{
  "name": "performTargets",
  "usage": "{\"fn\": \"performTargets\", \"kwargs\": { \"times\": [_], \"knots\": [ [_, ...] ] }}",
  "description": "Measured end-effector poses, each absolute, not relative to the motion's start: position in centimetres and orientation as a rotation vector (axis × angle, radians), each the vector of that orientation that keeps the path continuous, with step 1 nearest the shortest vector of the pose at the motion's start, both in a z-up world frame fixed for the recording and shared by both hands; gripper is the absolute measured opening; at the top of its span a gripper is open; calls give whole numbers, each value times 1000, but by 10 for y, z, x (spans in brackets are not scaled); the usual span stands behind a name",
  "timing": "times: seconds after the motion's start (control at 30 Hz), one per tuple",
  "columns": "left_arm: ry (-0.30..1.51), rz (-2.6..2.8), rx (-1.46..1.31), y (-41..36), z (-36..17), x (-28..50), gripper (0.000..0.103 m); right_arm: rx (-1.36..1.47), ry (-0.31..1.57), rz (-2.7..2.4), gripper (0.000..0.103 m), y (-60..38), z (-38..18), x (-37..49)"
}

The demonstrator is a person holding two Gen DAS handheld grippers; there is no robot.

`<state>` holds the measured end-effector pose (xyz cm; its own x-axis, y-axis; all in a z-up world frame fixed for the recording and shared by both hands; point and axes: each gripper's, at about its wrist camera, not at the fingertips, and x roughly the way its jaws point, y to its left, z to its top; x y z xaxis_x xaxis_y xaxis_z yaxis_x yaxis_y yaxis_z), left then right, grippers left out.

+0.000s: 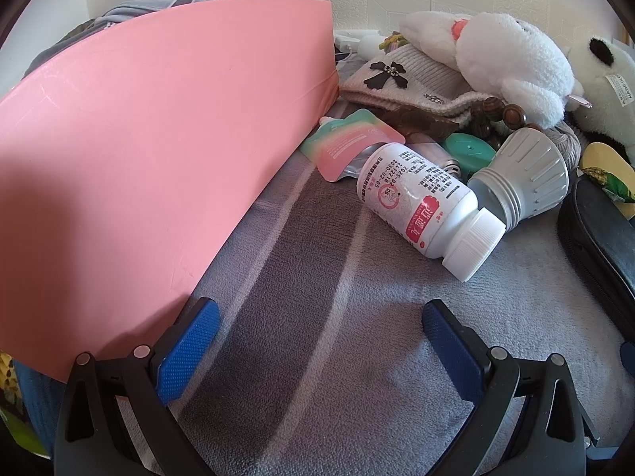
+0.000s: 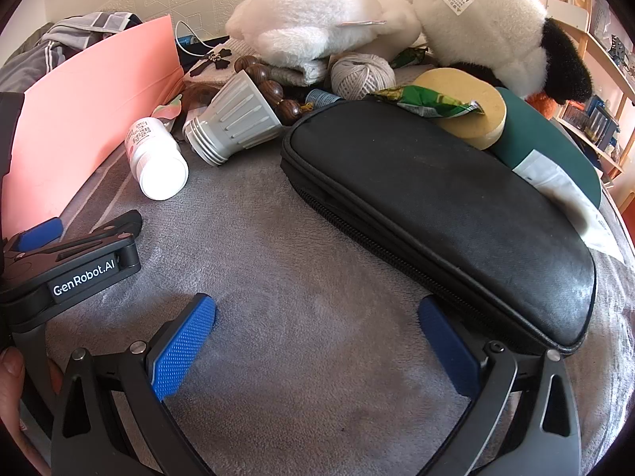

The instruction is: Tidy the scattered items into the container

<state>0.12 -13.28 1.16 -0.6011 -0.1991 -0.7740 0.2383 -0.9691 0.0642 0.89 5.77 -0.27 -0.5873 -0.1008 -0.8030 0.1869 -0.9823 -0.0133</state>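
Clutter lies ahead of both tools on the grey striped blanket (image 1: 301, 261), and nothing is gripped, so the step in hand looks like choosing and reaching for a first item. The left gripper (image 1: 319, 319) hovers with its blue pads spread wide and empty; the pink container (image 1: 158, 119) rises immediately to its left, its wall close beside the left pad. Ahead and slightly right of this tool lies a white pill bottle (image 1: 424, 202) on its side, cap toward the gripper, touching a grey ribbed cup (image 1: 524, 176) behind it; a pastel pouch (image 1: 349, 142) sits farther ahead against the container's wall. The right gripper (image 2: 317, 319) is likewise spread and empty, with a black zip pouch (image 2: 436, 206) just beside its right pad and running away ahead-right. The bottle seems the likeliest pick: the left tool would need to advance, straddle the body, close, then lift over the container's wall.
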Motion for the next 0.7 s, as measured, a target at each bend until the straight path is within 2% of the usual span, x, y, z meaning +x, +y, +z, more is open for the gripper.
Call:
{"fn": "performTargets", "kwargs": {
  "times": [0.7],
  "knots": [
    [61,-2603,1278,-133,10,1,103,1335,145,-2659,103,58,-3,10]
  ]
}}
